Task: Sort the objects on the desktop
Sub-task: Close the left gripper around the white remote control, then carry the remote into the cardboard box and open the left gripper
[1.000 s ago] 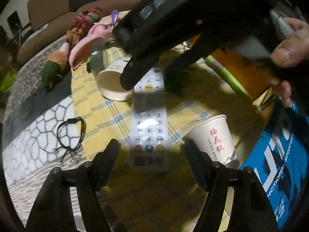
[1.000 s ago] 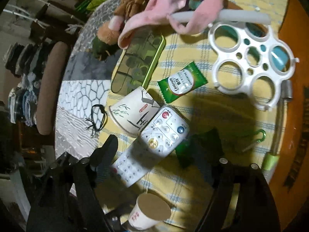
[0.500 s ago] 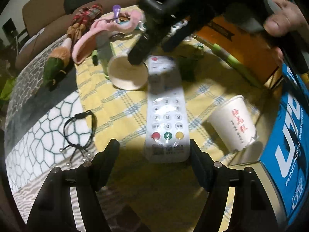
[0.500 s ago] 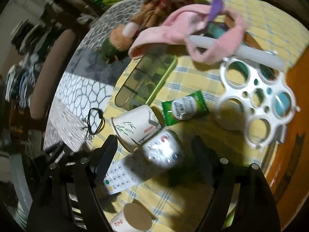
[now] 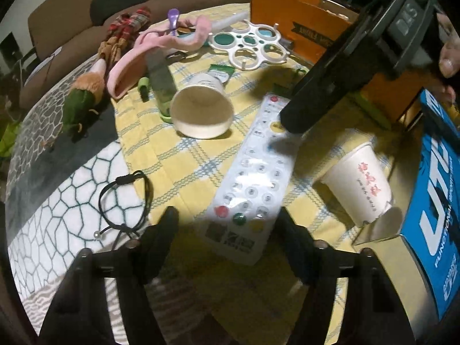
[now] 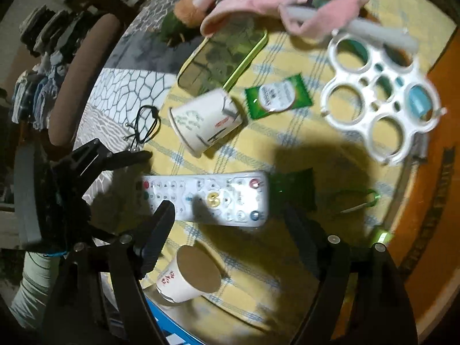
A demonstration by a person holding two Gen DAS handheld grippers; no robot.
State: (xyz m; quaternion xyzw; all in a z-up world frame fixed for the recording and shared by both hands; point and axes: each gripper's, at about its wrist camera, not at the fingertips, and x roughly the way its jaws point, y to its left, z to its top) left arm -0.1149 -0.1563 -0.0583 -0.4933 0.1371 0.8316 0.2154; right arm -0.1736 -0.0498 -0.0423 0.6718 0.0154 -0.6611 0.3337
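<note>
A white remote [image 5: 253, 178] lies slanted on the yellow checked cloth [image 5: 187, 158]. Its near end sits between the fingers of my left gripper [image 5: 228, 224]. The jaws are closing, and a gap still shows on each side of the remote. My right gripper [image 6: 227, 218], held by a hand [image 5: 448, 57], hangs open over the remote [image 6: 207, 198], which lies crosswise below it. In the left wrist view one of its fingertips [image 5: 290, 123] hovers over the remote's far half. A bamboo-print paper cup [image 5: 201, 109] [image 6: 204, 120] lies on its side beyond the remote.
A paper cup with red characters [image 5: 359, 181] [image 6: 189, 279] lies by a blue box [image 5: 437, 201]. A black hair tie [image 5: 126, 195], green sachet [image 6: 277, 97], green-rimmed case [image 6: 221, 60], white ring holder [image 6: 379, 103], pink cloth [image 5: 149, 49], plush toy [image 5: 83, 97] and orange box [image 5: 299, 31] crowd the table.
The remote's far end has swung away from the lying cup and now lies slanted. The right gripper has rolled and shifted to the right in the left wrist view.
</note>
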